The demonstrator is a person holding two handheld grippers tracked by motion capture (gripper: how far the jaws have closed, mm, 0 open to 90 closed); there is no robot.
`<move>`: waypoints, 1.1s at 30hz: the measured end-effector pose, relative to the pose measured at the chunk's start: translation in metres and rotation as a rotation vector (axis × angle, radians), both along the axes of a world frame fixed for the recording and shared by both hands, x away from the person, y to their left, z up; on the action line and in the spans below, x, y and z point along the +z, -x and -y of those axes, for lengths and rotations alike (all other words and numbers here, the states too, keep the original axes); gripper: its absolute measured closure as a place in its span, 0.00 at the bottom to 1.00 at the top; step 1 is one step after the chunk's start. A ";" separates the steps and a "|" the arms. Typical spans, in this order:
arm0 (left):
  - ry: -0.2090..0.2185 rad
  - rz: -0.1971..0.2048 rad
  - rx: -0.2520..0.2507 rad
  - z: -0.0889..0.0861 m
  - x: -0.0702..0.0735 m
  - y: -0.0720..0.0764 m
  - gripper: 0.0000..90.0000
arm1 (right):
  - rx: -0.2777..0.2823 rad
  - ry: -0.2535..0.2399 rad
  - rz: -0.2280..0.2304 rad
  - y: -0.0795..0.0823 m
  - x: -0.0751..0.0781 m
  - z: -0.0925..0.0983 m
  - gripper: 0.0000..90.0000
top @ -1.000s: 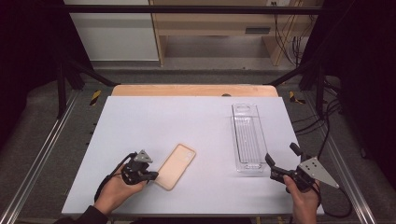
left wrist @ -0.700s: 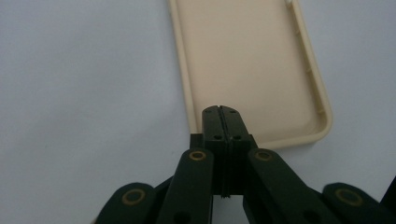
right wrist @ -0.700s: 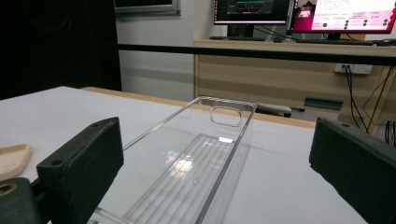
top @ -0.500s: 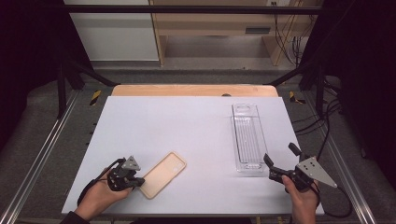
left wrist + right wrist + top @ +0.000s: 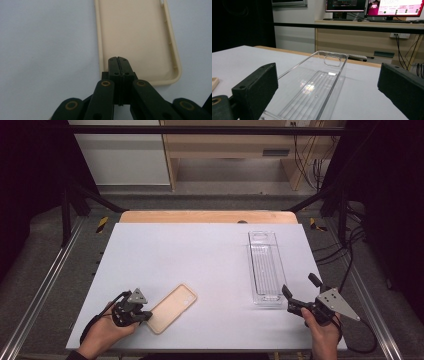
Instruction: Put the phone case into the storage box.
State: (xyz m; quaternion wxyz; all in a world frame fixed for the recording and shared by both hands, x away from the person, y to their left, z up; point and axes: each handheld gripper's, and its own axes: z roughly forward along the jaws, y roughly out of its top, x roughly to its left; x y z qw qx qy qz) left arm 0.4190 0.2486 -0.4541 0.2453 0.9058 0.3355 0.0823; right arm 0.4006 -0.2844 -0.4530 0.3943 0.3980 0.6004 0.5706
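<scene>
Your left gripper (image 5: 142,316) sits at the near left of the white table (image 5: 200,255), jaws pressed shut with nothing between them, tips over the near end of the beige phone case (image 5: 172,308). That case lies open side up; it looks light and rubbery, so expect it to flex and slide. Take it by a side wall. Further right, the clear plastic tray (image 5: 265,267) looks stiff, slick and light; your right gripper (image 5: 289,301) stands wide open at its near end.
</scene>
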 end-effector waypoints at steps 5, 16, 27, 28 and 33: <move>0.065 0.173 0.063 0.009 0.016 0.009 0.71 | -0.018 -0.025 0.003 0.001 0.001 0.005 0.04; 0.063 0.128 0.114 0.023 -0.006 0.011 0.07 | -0.002 -0.018 0.001 0.002 0.001 0.002 0.03; 0.097 0.090 0.104 0.025 -0.013 0.013 0.08 | 0.006 -0.008 -0.002 0.001 0.001 -0.001 0.03; 0.097 0.090 0.104 0.025 -0.013 0.013 0.07 | 0.006 -0.008 -0.003 0.001 0.000 0.000 0.03; 0.102 0.094 0.093 0.034 -0.012 0.016 0.07 | 0.004 -0.012 -0.006 0.002 0.001 0.001 0.03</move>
